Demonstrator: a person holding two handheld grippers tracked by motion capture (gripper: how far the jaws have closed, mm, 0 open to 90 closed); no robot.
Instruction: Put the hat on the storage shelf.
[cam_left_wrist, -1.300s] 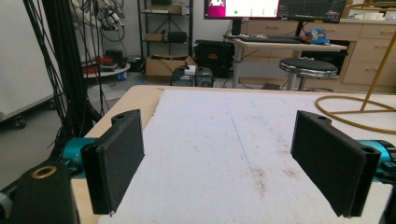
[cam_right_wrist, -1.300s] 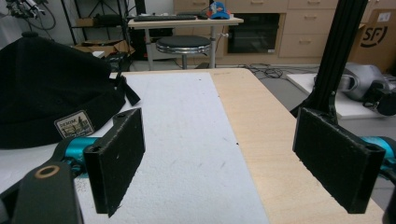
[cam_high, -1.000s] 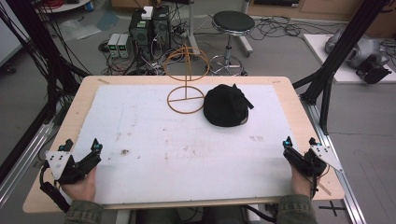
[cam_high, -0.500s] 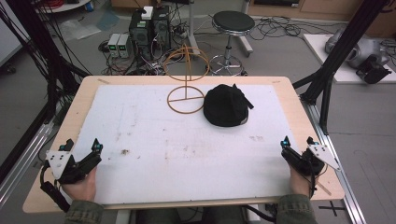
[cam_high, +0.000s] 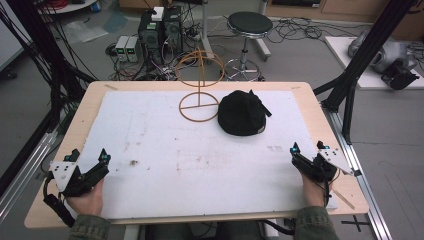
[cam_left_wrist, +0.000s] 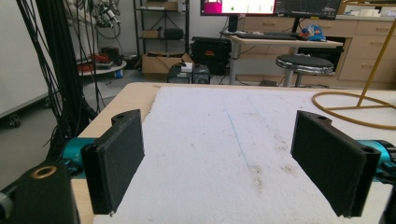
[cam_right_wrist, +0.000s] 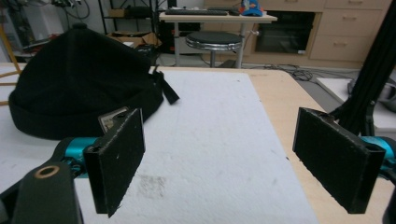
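Overhead, a person is sitting at a wooden table (cam_high: 310, 100) covered by a white foam sheet (cam_high: 165, 150), holding 2 claws near the front edge. The left gripper (cam_high: 100, 161) is resting at the front left corner, and its own view shows its black pads (cam_left_wrist: 119, 158) spread wide apart with nothing between them. The right gripper (cam_high: 295, 152) is sitting at the front right, also released, its pads (cam_right_wrist: 122, 156) standing well apart around bare foam.

Ahead of the right claw and a little toward its left, a black beanie hat (cam_high: 242, 112) is lying dome-up on the foam, a short strap sticking out on its right. Just beside the hat, on its left, a gold wire hat stand (cam_high: 199, 85) is standing upright, its ring base touching the sheet.

Compared with 1 second ago, the right claw is edging slightly forward and inward toward the hat, while the left one is staying put. That suggests the reach for the hat is only just beginning; nothing is being grasped yet.
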